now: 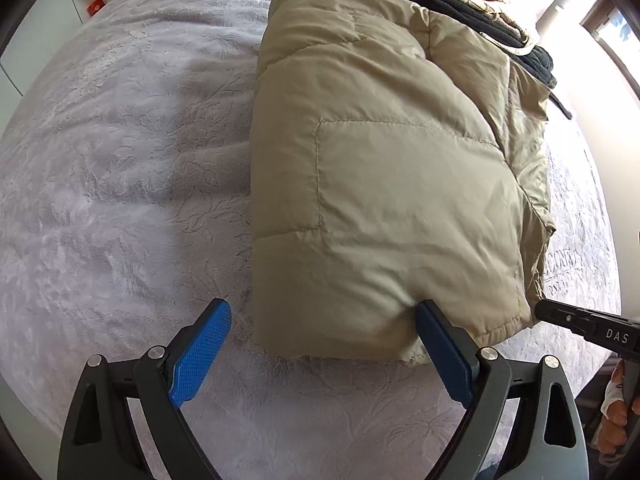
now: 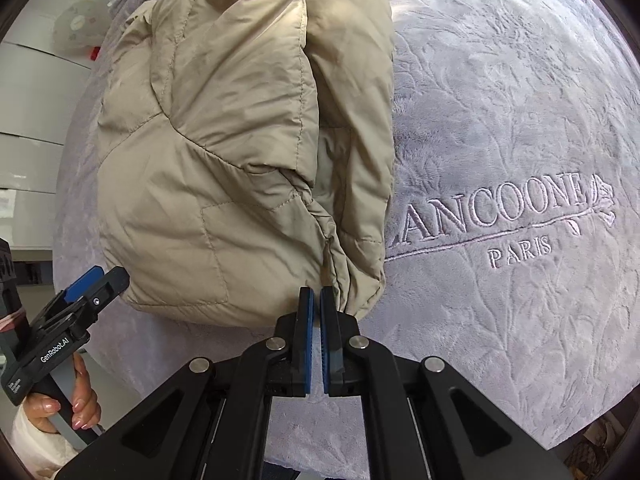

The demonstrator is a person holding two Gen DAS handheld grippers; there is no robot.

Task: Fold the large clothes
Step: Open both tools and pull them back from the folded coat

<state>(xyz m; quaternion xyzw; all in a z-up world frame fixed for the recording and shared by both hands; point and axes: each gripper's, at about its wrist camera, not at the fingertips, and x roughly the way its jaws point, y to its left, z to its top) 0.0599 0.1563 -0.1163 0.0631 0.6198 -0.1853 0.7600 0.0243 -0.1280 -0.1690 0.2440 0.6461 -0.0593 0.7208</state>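
The beige puffer jacket (image 1: 384, 184) lies folded into a thick bundle on the lilac plush blanket (image 1: 120, 160). The left gripper (image 1: 324, 344) is spread wide at the jacket's near hem, seemingly ready to take it. The right gripper (image 2: 314, 300) is nearly closed at the jacket's near right corner; whether it pinches fabric, I cannot tell.

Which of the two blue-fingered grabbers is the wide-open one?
The left gripper: its blue fingers are spread apart at the beige jacket. The right gripper has its fingers nearly together.

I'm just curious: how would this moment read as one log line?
left gripper: open, at jacket hem | right gripper: shut, at jacket corner | jacket: folded on blanket
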